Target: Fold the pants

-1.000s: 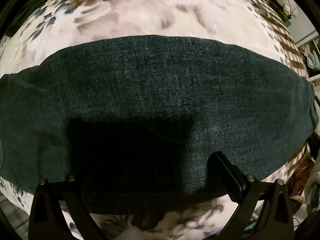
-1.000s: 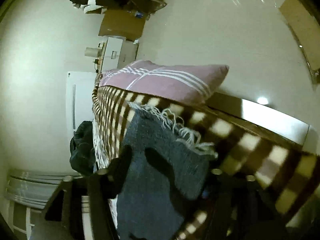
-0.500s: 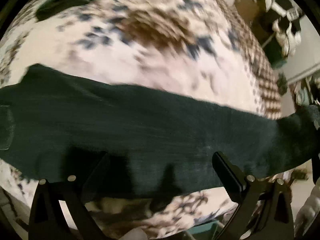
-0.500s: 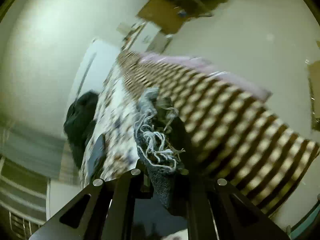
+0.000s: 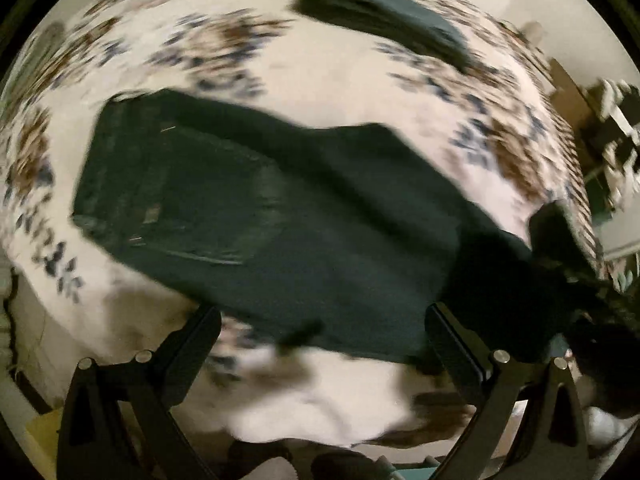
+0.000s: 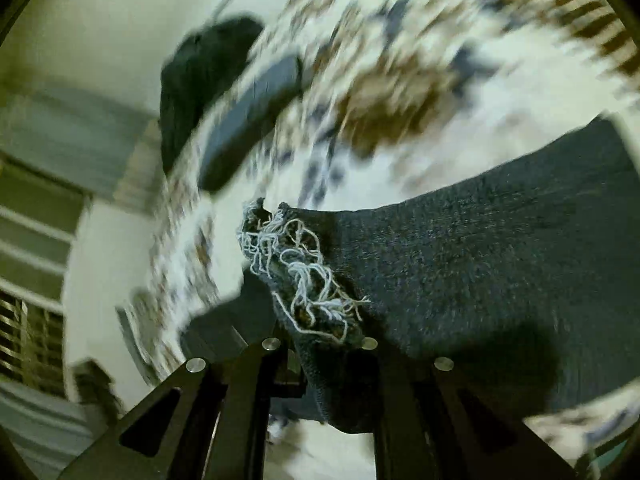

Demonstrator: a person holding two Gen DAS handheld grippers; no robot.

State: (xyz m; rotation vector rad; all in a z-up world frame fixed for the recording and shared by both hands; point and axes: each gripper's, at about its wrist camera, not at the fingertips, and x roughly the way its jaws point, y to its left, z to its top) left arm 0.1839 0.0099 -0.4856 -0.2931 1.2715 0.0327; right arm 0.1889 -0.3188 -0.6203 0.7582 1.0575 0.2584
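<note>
A bed cover, pale with blurred brown and blue floral print, fills most of the left wrist view. Dark denim pants are spread diagonally across it, waistband and a stitched pocket at the left, the leg running to the lower right. A second folded dark garment is seen at the upper centre. The left gripper is held wide apart above the cloth, with nothing between its fingers. In the right wrist view, the frayed hem, with loose pale threads, is pinched by the narrowly closed right gripper at bottom centre.
</note>
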